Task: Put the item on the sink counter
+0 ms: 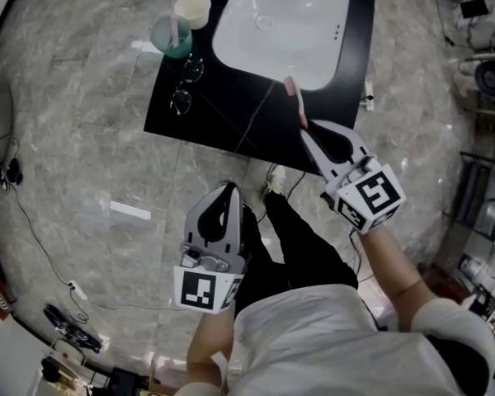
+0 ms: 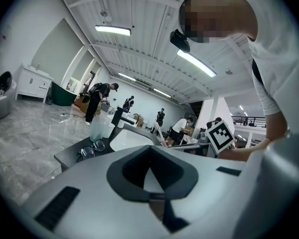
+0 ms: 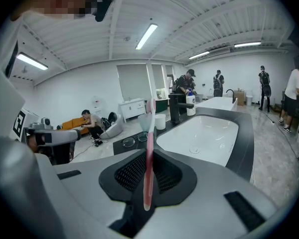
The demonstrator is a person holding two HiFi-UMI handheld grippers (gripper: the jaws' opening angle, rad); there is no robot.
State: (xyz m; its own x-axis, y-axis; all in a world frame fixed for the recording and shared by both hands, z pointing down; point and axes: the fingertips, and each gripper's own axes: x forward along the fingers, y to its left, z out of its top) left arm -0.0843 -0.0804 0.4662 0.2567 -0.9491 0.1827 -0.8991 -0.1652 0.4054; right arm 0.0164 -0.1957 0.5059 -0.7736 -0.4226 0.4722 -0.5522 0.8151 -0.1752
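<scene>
My right gripper (image 1: 305, 132) is shut on a pink toothbrush (image 1: 294, 99) whose head reaches out over the front part of the black sink counter (image 1: 231, 118), close to the white basin (image 1: 285, 23). In the right gripper view the toothbrush (image 3: 150, 126) stands upright, pinched between the jaws of the right gripper (image 3: 148, 152). My left gripper (image 1: 228, 190) hangs over the floor just in front of the counter. It is shut, and in the left gripper view nothing lies between the jaws of the left gripper (image 2: 149, 148).
At the counter's left end stand a green cup (image 1: 172, 38) holding another pink brush, a cream cup (image 1: 193, 9) and a pair of glasses (image 1: 186, 85). A dark faucet (image 3: 175, 108) rises behind the basin (image 3: 204, 133). Cables trail across the marble floor (image 1: 74, 139).
</scene>
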